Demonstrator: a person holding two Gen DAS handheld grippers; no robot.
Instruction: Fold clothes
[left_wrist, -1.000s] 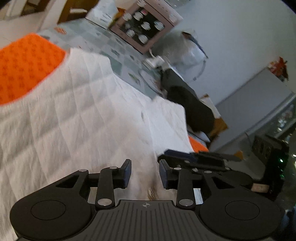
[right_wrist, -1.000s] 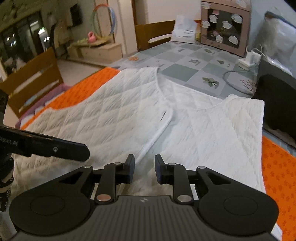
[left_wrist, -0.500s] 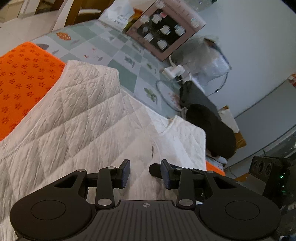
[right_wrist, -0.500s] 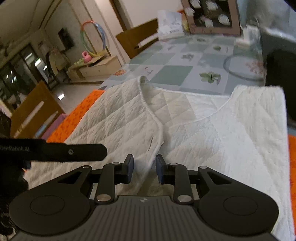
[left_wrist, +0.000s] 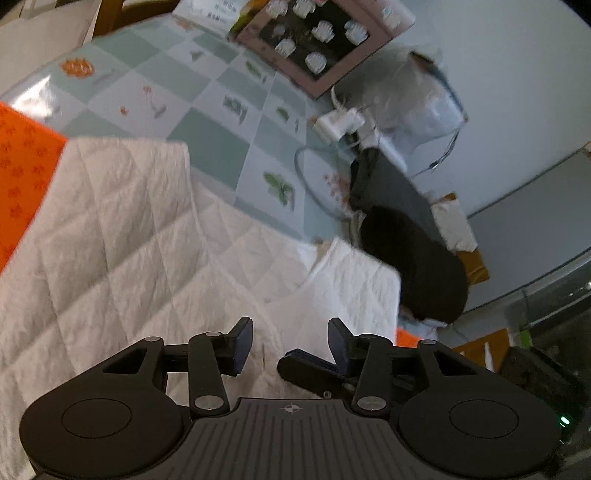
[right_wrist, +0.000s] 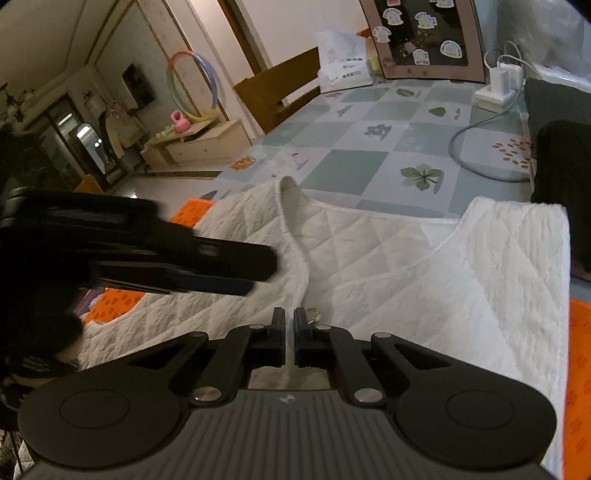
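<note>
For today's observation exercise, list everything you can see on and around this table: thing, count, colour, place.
Vest: one, white quilted, spread open on the table.
Mat: one, orange with a small print, under the vest.
Tablecloth: one, green and white checks with leaf prints, on the table.
Framed board: one, pink frame, dark centre, far end of the table.
Charger: one, white, with a cable, near the board.
Dark bag: one, black, by the table's edge.
Chair: one, brown wood, behind the table.
Hoop: one, multicoloured, against the wall.
Left gripper: black, open, above the vest.
Right gripper: black, nearly closed, at the vest's front edge.
</note>
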